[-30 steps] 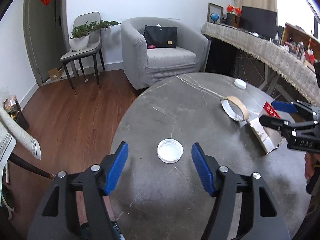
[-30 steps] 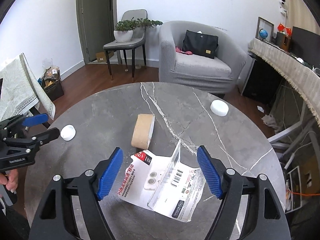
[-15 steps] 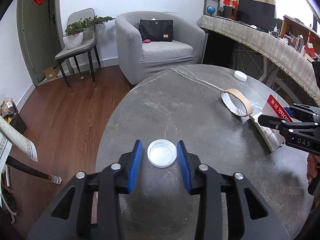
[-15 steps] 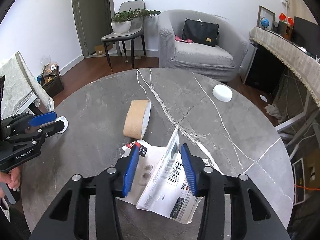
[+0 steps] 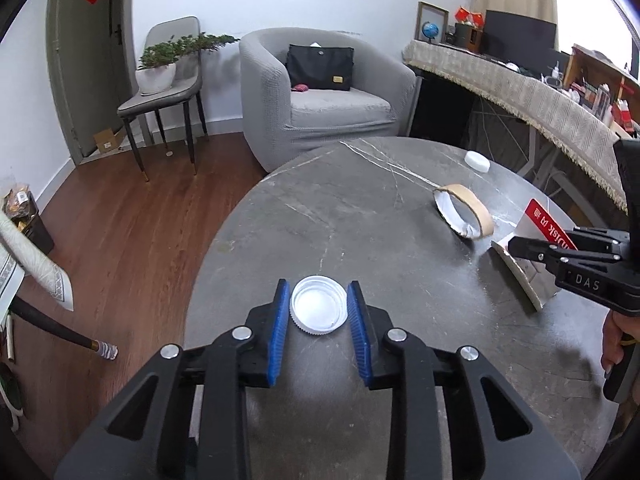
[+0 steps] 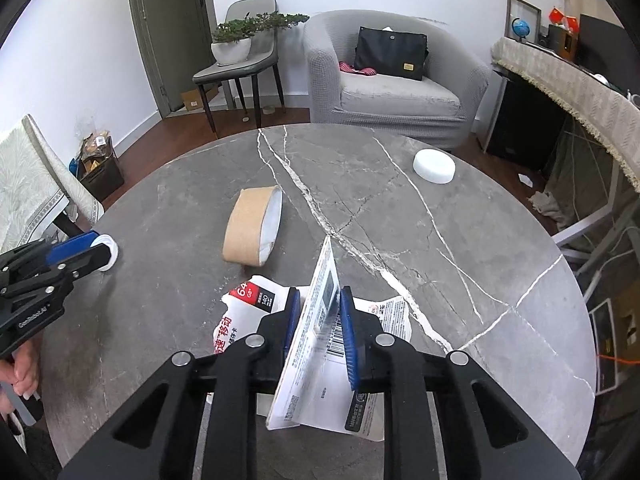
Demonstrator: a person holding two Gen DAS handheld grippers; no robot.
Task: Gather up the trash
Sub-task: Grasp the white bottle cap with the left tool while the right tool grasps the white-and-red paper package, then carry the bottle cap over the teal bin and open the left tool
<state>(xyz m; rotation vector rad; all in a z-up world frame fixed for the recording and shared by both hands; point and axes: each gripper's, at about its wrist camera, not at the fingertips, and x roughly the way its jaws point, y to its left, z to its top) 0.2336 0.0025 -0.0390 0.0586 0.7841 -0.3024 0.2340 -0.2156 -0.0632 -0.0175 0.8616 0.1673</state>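
Note:
My left gripper (image 5: 319,308) is shut on a white plastic lid (image 5: 319,311) that lies on the round grey marble table (image 5: 360,208). My right gripper (image 6: 319,320) is shut on the upright clear flap of an opened red-and-white memory card package (image 6: 320,320) lying on the table; the package also shows in the left wrist view (image 5: 532,248). A brown tape roll (image 6: 253,225) lies on its side in the middle of the table. A white round puck (image 6: 434,165) sits further back. The left gripper and lid show at the left of the right wrist view (image 6: 86,250).
A grey armchair (image 6: 384,80) with a black bag stands behind the table. A chair with a potted plant (image 6: 236,48) stands by the door. A cloth-covered desk (image 5: 520,84) runs along the right. A cloth-draped chair (image 6: 28,184) is close at the left.
Both grippers have closed from wide open: the left around the white lid, the right on the package's upright flap. Both moved forward and lower toward the table.

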